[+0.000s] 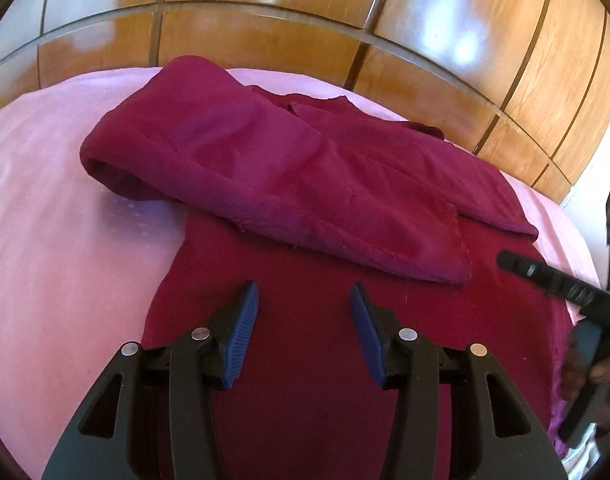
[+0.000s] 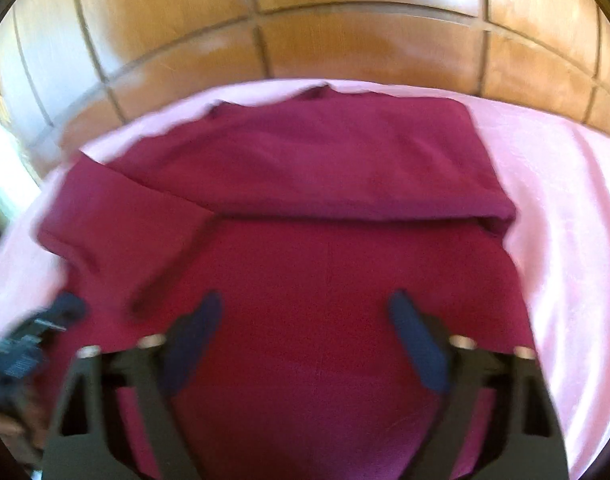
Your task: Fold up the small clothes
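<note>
Hovering over maroon garment on pink sheet: L gripper part-open, gripping nothing; R gripper at 3 o'clock, wider, also empty.

Pink-sheeted bed carrying maroon garment

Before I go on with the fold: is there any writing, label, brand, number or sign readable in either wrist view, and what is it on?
None: no readable text in either view.
Maroon garment: no tag, print or label visible.
Pink sheet: plain, only a faint dotted texture.
Wooden panels: no markings.
Left hand-held gripper and right hand-held gripper: no lettering seen; the right wrist view is blurred.
</note>
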